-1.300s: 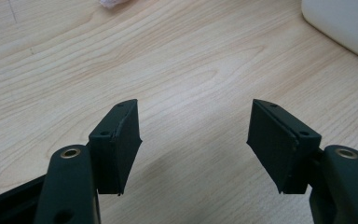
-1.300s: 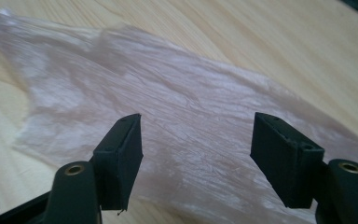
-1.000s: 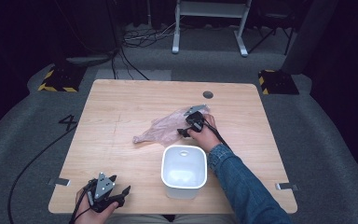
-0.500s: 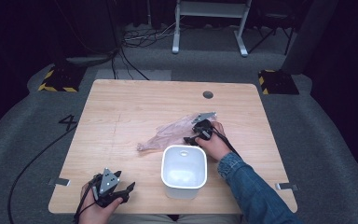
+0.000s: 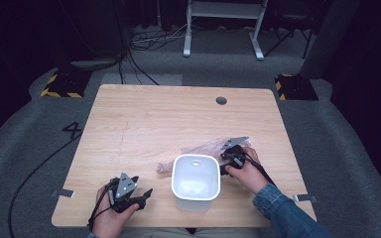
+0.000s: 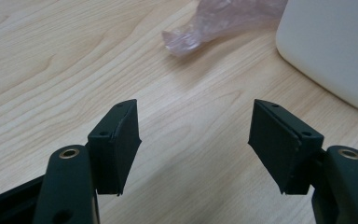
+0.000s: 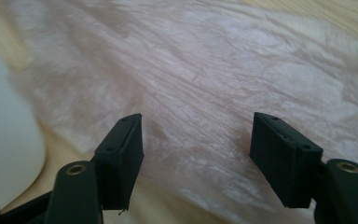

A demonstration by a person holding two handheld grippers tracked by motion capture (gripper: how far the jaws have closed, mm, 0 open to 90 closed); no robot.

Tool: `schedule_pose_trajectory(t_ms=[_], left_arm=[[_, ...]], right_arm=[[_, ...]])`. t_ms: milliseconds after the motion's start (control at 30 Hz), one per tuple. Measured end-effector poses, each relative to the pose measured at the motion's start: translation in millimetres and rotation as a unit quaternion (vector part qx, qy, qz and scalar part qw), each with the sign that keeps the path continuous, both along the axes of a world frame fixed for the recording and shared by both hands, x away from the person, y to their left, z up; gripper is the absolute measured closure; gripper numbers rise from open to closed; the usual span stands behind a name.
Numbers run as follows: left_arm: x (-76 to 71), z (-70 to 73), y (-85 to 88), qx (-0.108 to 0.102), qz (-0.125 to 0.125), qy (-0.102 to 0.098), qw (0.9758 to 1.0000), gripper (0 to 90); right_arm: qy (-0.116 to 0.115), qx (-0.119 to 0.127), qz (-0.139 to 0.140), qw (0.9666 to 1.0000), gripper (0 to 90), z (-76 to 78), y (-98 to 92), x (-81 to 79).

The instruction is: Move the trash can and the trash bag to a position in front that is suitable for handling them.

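A thin, crumpled pinkish plastic bag (image 5: 203, 148) lies flat on the wooden table, running behind a white open-topped bin (image 5: 174, 174). My right gripper (image 5: 227, 157) hovers low over the bag's right end, just right of the bin. Its jaws stand wide apart and the bag (image 7: 191, 70) spreads beneath them; nothing is pinched in the right gripper (image 7: 196, 149). The bin's wall (image 7: 4, 130) curves at that view's left. My left gripper (image 5: 143, 199) is near the table's front edge, left of the bin. Open and empty, the left gripper (image 6: 193, 140) points toward the bag's tip (image 6: 186, 39) and the bin (image 6: 331, 46).
A small round hole (image 5: 221, 100) sits in the table's far right part. The tabletop (image 5: 144, 124) is bare wood across its left and far half. Cables and a metal stand (image 5: 223, 25) lie on the floor beyond the table.
The right hand has come toward the near edge and to the right, and the bag has shifted with it to beside the bin. The left gripper has edged right.
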State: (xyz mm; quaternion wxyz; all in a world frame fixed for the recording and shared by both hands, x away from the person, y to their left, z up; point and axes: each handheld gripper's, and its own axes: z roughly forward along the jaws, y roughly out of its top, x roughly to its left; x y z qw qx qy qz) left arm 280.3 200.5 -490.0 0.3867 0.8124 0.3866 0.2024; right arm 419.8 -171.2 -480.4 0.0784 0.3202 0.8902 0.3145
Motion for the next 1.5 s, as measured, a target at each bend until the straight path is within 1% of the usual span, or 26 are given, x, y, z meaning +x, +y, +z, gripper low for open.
schedule_pose_trajectory(t_ms=[67, 100, 133, 167, 233, 300, 333, 367, 433, 467, 533, 600, 633, 733, 767, 800, 833, 967, 1033, 1100, 1167, 1233, 1300, 1400, 1467, 1500], left_arm=[[1.6, 0.4, -2.3, -0.001, -0.004, 0.002, 1.0000, 33.5], [2.5, 0.7, -3.2, -0.001, -0.006, 0.001, 1.0000, 33.5], [3.1, 1.1, -4.4, -0.004, -0.007, 0.004, 1.0000, 33.5], [4.1, 1.5, -4.3, 0.000, -0.007, -0.001, 1.0000, 33.5], [4.8, 2.0, -4.9, 0.000, -0.010, 0.001, 1.0000, 33.4], [5.8, 2.3, -3.8, 0.005, -0.009, -0.001, 0.9999, 33.3], [6.3, 1.8, -3.0, 0.006, -0.008, 0.000, 0.9999, 33.2], [7.2, 1.8, -0.8, 0.014, -0.007, -0.002, 0.9999, 33.2], [8.5, 0.6, 1.4, 0.013, -0.003, 0.000, 0.9999, 33.2], [9.2, 1.0, 2.8, 0.017, -0.002, 0.000, 0.9998, 33.2], [11.5, 1.4, 4.7, 0.014, 0.000, 0.000, 0.9999, 33.2], [13.7, 1.8, 5.4, 0.014, 0.000, -0.002, 0.9999, 33.2], [14.6, 2.1, 5.0, 0.013, 0.001, -0.001, 0.9999, 33.2], [17.8, 2.9, 2.2, 0.006, -0.004, 0.003, 1.0000, 33.1], [19.7, 3.2, 1.4, 0.007, -0.006, -0.002, 1.0000, 33.1], [21.1, 3.4, -0.6, 0.002, -0.007, 0.000, 1.0000, 33.1], [22.4, 3.8, -1.9, 0.002, -0.010, 0.000, 0.9999, 33.1], [25.8, 4.7, -8.5, 0.001, -0.021, 0.000, 0.9998, 33.1], [27.6, 5.7, -11.3, 0.002, -0.025, -0.003, 0.9997, 33.1], [29.3, 6.0, -13.5, -0.002, -0.029, -0.002, 0.9996, 33.1], [30.6, 6.2, -14.9, 0.000, -0.030, -0.003, 0.9995, 33.1], [31.5, 5.7, -16.7, -0.006, -0.032, -0.003, 0.9995, 33.1], [31.9, 6.4, -17.2, -0.002, -0.034, -0.004, 0.9994, 33.1], [31.5, 6.8, -18.4, -0.004, -0.034, -0.004, 0.9994, 33.1], [31.1, 6.6, -19.2, -0.005, -0.034, -0.003, 0.9994, 33.1], [30.9, 6.6, -19.5, -0.005, -0.035, -0.003, 0.9994, 33.0]], right_arm=[[-0.009, 0.009, 0.000, 0.9999, 36.0, 8.0, -6.2, -1.7], [-0.019, 0.012, -0.002, 0.9997, 36.1, 13.3, -10.0, -0.7], [-0.030, 0.015, -0.007, 0.9994, 35.7, 18.0, -14.5, 2.3], [-0.045, 0.014, -0.020, 0.9987, 34.8, 22.3, -20.8, 8.0], [-0.064, 0.014, -0.041, 0.9970, 34.5, 25.1, -31.0, 19.3], [-0.077, 0.012, -0.060, 0.9951, 34.4, 22.9, -40.4, 30.0], [-0.077, 0.010, -0.068, 0.9947, 34.1, 20.9, -44.0, 33.8], [-0.070, 0.012, -0.079, 0.9944, 34.1, 17.6, -48.5, 38.0], [-0.058, 0.014, -0.094, 0.9938, 34.6, 10.7, -57.1, 43.8], [-0.053, 0.004, -0.099, 0.9936, 34.6, 6.8, -61.2, 45.1], [-0.043, -0.011, -0.097, 0.9943, 35.7, 2.3, -64.3, 44.3], [-0.029, -0.014, -0.090, 0.9954, 38.4, -1.9, -67.0, 39.9], [-0.021, -0.014, -0.090, 0.9956, 38.4, -3.6, -68.1, 36.4], [-0.016, -0.013, -0.092, 0.9956, 38.3, -5.2, -71.7, 22.8], [-0.012, -0.013, -0.092, 0.9956, 38.4, -4.6, -72.8, 17.1], [-0.006, -0.015, -0.095, 0.9954, 38.3, -3.5, -74.0, 10.7], [-0.002, -0.015, -0.099, 0.9949, 38.0, -2.5, -75.6, 2.0], [0.004, -0.006, -0.099, 0.9950, 35.7, -0.5, -80.5, -27.1], [-0.001, -0.003, -0.096, 0.9954, 34.9, 1.7, -84.6, -44.0], [0.000, 0.000, -0.091, 0.9959, 34.8, 3.1, -87.8, -56.1], [0.004, -0.003, -0.086, 0.9963, 34.8, 3.5, -91.1, -69.5], [0.011, -0.004, -0.083, 0.9964, 34.9, 2.1, -95.4, -83.3], [0.018, -0.004, -0.083, 0.9964, 34.8, -0.4, -98.8, -93.6], [0.030, 0.012, -0.085, 0.9958, 34.8, -0.4, -104.7, -112.7], [0.026, 0.009, -0.081, 0.9963, 34.9, 3.2, -105.8, -122.3], [0.016, 0.003, -0.073, 0.9972, 35.0, 7.8, -105.1, -128.5]])
